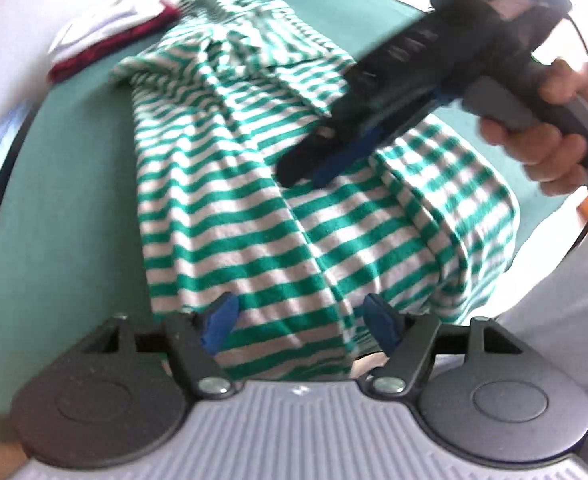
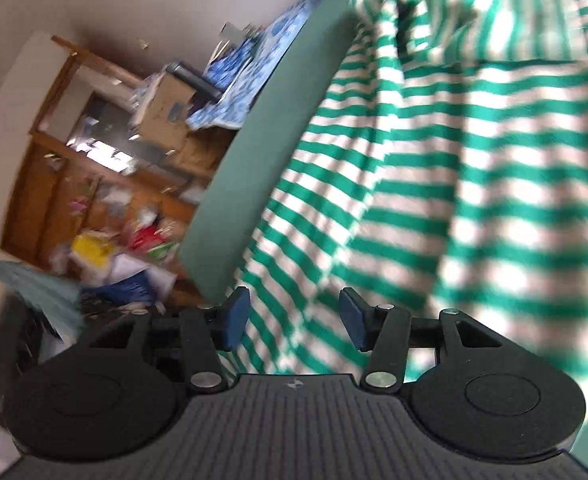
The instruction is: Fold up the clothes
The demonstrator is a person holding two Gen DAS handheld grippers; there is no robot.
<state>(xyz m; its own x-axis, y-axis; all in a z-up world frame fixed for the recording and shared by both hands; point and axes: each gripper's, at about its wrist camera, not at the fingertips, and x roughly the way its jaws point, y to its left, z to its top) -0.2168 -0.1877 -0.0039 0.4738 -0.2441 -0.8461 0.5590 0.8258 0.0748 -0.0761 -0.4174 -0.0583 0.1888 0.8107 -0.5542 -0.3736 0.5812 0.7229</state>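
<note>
The left gripper [image 1: 298, 326] has its jaws spread apart, empty, over the near hem of the green-and-white striped garment [image 1: 253, 208]. The right gripper [image 2: 294, 320] likewise has its jaws spread with stripes showing between the blue pads, nothing pinched; in the left wrist view it reaches in from the right, held by a hand [image 1: 550, 136], its tips low over the middle of the cloth, though blur hides whether they touch. The garment lies on the green surface [image 1: 65, 216], long from near to far, with its right side doubled over in a thick rolled edge and a flap turned across at the far end, and deep creases running through the middle. That reads as a fold partly made: the sides seem drawn in, but the shape is loose and rumpled, not a flat, squared packet, so smoothing and at least a further fold appear to remain. At the far left, a dark red cloth [image 1: 105, 46] and a white cloth [image 1: 93, 20] lie stacked.
</note>
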